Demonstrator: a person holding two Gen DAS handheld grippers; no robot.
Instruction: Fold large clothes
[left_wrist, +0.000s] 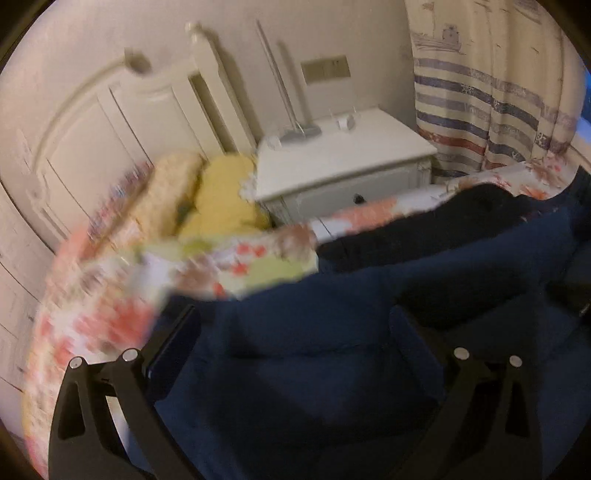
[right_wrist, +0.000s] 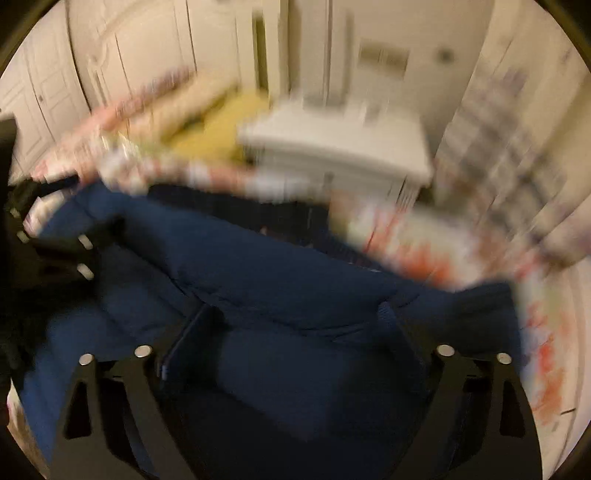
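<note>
Both the left gripper (left_wrist: 295, 328) and the right gripper (right_wrist: 295, 321) point steeply down over the navy garment (left_wrist: 332, 369) on the bed (left_wrist: 110, 314), jaws wide, gripping nothing.

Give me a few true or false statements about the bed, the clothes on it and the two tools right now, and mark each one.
1. The navy blue fabric garment lies on a floral-patterned bedspread. True.
2. The left tool is clamped shut on the garment. False: its jaws stand wide apart, with the cloth lying between them.
3. A white wooden bedside cabinet stands beside the bed. True.
4. The pillow-like cushion at the headboard is bright red. False: it is yellow.
5. The right tool is open above the garment. True.
</note>
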